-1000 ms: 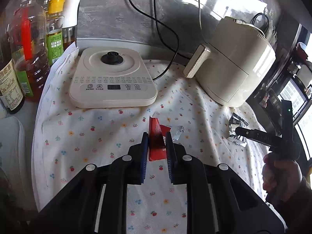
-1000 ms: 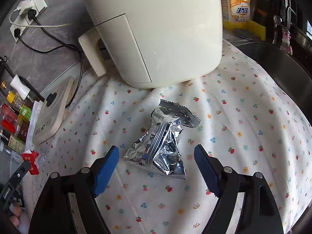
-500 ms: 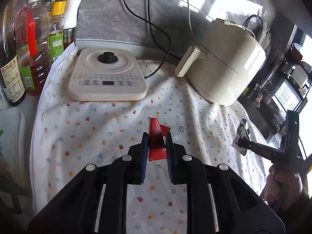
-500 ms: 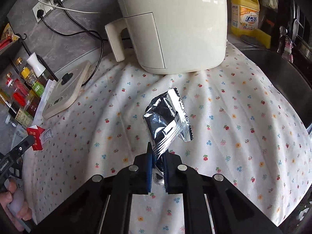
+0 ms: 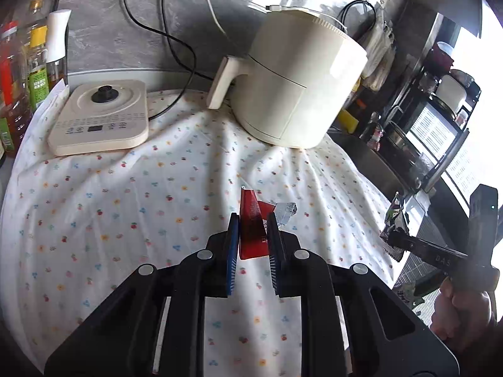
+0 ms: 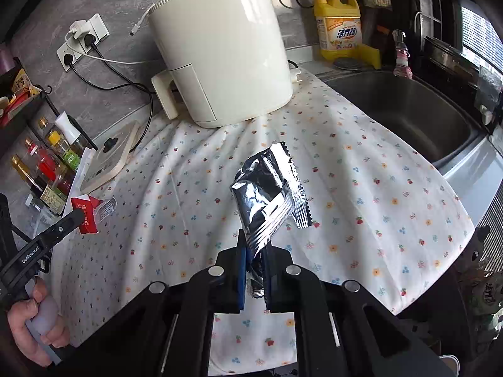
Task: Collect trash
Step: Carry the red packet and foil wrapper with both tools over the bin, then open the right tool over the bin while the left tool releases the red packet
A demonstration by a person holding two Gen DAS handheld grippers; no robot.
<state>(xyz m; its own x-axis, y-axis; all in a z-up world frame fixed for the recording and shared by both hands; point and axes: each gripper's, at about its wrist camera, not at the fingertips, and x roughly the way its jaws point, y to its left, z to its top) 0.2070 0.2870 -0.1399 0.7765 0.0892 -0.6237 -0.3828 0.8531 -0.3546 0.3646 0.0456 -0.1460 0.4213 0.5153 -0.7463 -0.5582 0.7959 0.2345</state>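
Observation:
My left gripper [image 5: 253, 220] is shut on a red wrapper [image 5: 251, 229] with a clear plastic flap, held above the flowered cloth [image 5: 125, 204]. In the right wrist view the same red wrapper [image 6: 85, 212] shows at the far left, in the left gripper [image 6: 78, 216]. My right gripper [image 6: 254, 243] is shut on a crumpled silver foil packet [image 6: 270, 194], which sticks up from the jaws above the cloth. The left wrist view shows that silver foil packet [image 5: 394, 223] at the far right, clamped in the right gripper [image 5: 393, 240], past the cloth's edge.
A cream air fryer [image 6: 220, 59] stands at the back of the cloth [image 6: 345, 188]. A cream induction cooker [image 5: 100, 116] lies at the back left, with bottles [image 5: 37, 69] beside it. A steel sink [image 6: 402, 110] and a yellow detergent jug [image 6: 339, 28] are to the right. Cables hang from wall sockets [image 6: 81, 40].
My right gripper closed on the silver packet and lifted it off the cloth, drawing back toward the counter's front. My left gripper, still holding the red wrapper, moved right and back too.

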